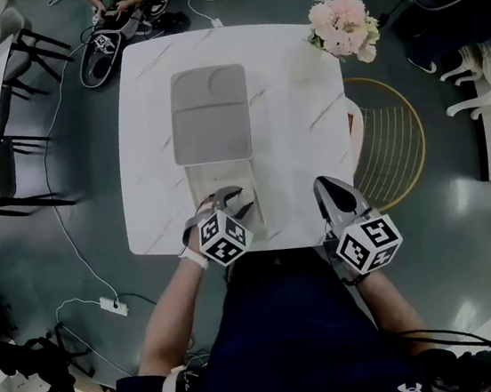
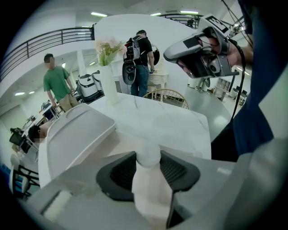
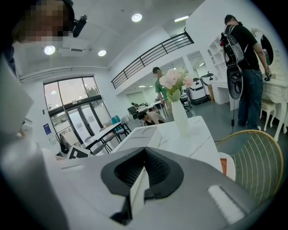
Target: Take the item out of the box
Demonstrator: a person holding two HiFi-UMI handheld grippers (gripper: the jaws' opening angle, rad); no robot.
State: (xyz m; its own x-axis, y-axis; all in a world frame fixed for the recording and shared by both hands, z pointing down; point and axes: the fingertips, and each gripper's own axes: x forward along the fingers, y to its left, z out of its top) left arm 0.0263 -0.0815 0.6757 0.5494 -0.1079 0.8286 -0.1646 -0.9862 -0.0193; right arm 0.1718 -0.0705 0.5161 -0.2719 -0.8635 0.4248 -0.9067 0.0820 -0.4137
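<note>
The box stands open on the white marble table (image 1: pixel 300 130), its grey lid (image 1: pixel 210 115) flipped back flat and the pale base (image 1: pixel 200 180) nearer me. My left gripper (image 1: pixel 236 203) is over the base, shut on a white bottle-like item (image 2: pixel 148 184) whose round top (image 2: pixel 148 155) shows between the black pads. The lid (image 2: pixel 76 134) lies to the left in the left gripper view. My right gripper (image 1: pixel 327 190) hovers at the table's near right edge, jaws shut with nothing between them (image 3: pixel 144 155). It also shows in the air (image 2: pixel 173 53) in the left gripper view.
A white vase with pink flowers (image 1: pixel 344 25) stands at the table's far right corner. A gold wire chair (image 1: pixel 395 139) is right of the table. People (image 2: pixel 56 85) stand and sit beyond the table, with other tables and chairs (image 1: pixel 4 133) to the left.
</note>
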